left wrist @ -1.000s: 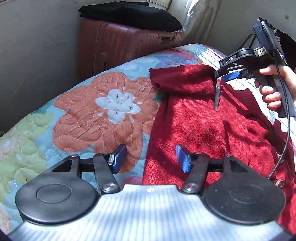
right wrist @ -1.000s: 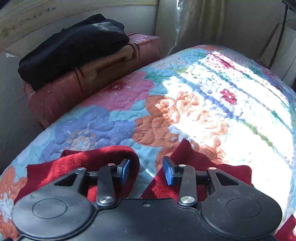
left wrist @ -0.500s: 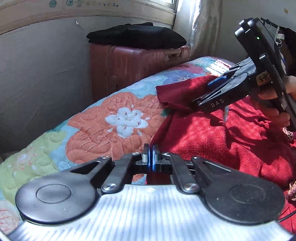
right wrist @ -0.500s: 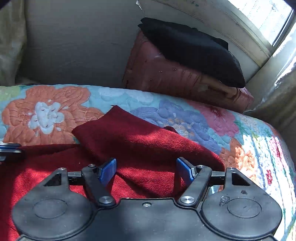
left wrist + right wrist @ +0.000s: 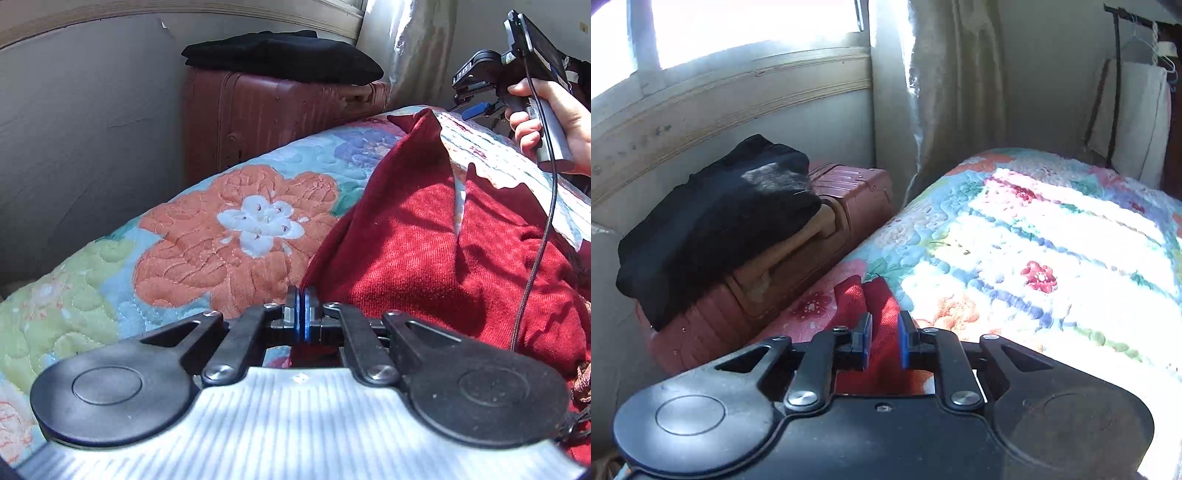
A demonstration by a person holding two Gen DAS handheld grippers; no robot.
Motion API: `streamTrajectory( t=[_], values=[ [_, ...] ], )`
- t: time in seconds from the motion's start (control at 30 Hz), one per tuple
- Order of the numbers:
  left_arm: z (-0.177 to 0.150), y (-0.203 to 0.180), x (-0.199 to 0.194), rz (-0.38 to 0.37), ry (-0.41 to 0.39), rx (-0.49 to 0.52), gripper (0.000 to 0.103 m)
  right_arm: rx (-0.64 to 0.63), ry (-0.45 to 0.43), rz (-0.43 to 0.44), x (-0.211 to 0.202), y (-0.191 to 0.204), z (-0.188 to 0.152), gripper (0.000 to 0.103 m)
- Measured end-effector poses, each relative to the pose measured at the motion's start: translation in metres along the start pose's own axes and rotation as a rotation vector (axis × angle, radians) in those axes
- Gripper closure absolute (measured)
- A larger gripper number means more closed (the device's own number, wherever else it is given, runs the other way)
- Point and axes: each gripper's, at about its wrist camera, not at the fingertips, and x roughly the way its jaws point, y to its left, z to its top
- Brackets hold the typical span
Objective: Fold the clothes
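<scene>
A dark red knit garment (image 5: 436,258) lies on the floral quilt (image 5: 236,229) of a bed. My left gripper (image 5: 302,314) is shut on the garment's near left edge. In the left wrist view my right gripper (image 5: 476,109) is held up at the far right, beside the raised far corner of the garment. In the right wrist view the right gripper (image 5: 884,339) has its blue pads close together around a fold of the red fabric (image 5: 879,314), lifted above the quilt (image 5: 1034,258).
A reddish-brown suitcase (image 5: 273,110) stands between the bed and the wall, with folded black clothing (image 5: 288,55) on top. A window and a pale curtain (image 5: 953,92) are behind it. Hangers and a light cloth (image 5: 1137,110) stand at the far right.
My left gripper stays shut on the garment edge. My right gripper closed from wide open onto the far corner and lifted it up and to the right.
</scene>
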Motion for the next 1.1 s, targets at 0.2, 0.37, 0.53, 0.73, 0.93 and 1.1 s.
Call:
streamTrajectory(
  t=[0.2, 0.37, 0.53, 0.73, 0.93, 1.1],
  values=[
    [0.001, 0.003, 0.003, -0.017, 0.029, -0.020, 0.096, 0.089, 0.127, 0.075, 0.003, -0.014, -0.028, 0.050],
    [0.002, 0.006, 0.001, -0.052, 0.020, -0.020, 0.100, 0.118, 0.283, 0.230, 0.003, 0.006, -0.057, 0.043],
    [0.003, 0.006, -0.004, -0.075, 0.005, -0.034, 0.100, 0.012, 0.412, 0.337, 0.001, 0.058, -0.077, 0.032],
    [0.004, 0.009, -0.006, -0.087, 0.007, -0.056, 0.101, -0.256, 0.412, 0.137, 0.015, 0.117, -0.109, 0.037],
    [0.016, 0.026, -0.010, -0.142, 0.034, -0.091, 0.101, -0.255, 0.248, 0.170, -0.010, 0.120, -0.100, 0.096],
    [0.015, 0.045, -0.013, -0.141, 0.116, -0.205, 0.101, -0.161, 0.208, 0.415, -0.027, 0.127, -0.080, 0.095]
  ],
)
